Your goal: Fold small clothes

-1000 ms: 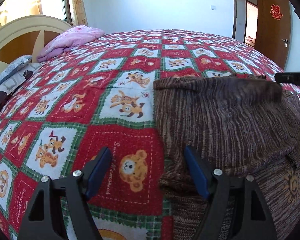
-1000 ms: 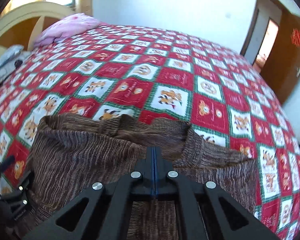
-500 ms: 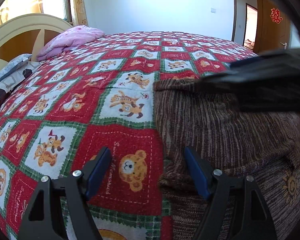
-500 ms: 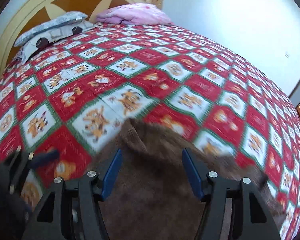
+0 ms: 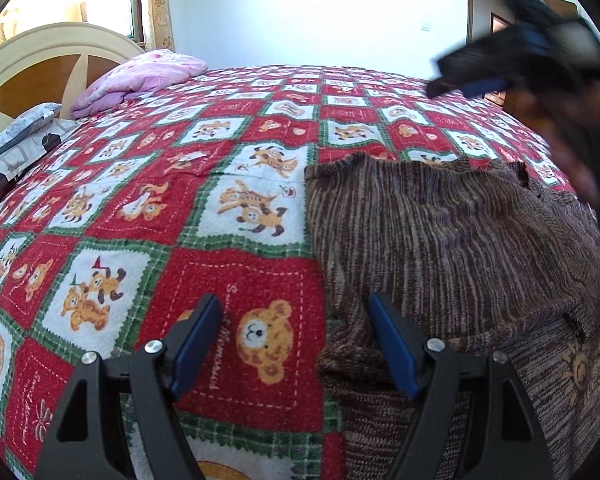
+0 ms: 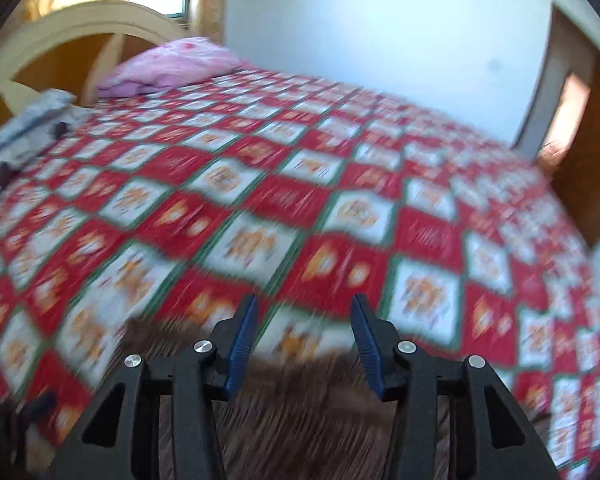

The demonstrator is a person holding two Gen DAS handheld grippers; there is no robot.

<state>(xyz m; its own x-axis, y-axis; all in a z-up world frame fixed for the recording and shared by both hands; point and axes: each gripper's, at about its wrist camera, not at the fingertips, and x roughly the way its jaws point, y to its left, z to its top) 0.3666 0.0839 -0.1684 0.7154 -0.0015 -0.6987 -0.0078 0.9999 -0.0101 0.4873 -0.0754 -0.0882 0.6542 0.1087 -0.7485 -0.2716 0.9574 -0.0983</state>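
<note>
Left wrist view: brown knit garment (image 5: 452,248) on the bed quilt (image 5: 220,160), one flap folded over, further folds left; my left tool (image 5: 296,344) gaping, straddling its edge; my right tool (image 6: 303,344) empty, jaws just narrowing, above it

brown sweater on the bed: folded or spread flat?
Partly folded. The brown sweater has a top layer doubled over the layer with the sun motif, on the quilt.
</note>
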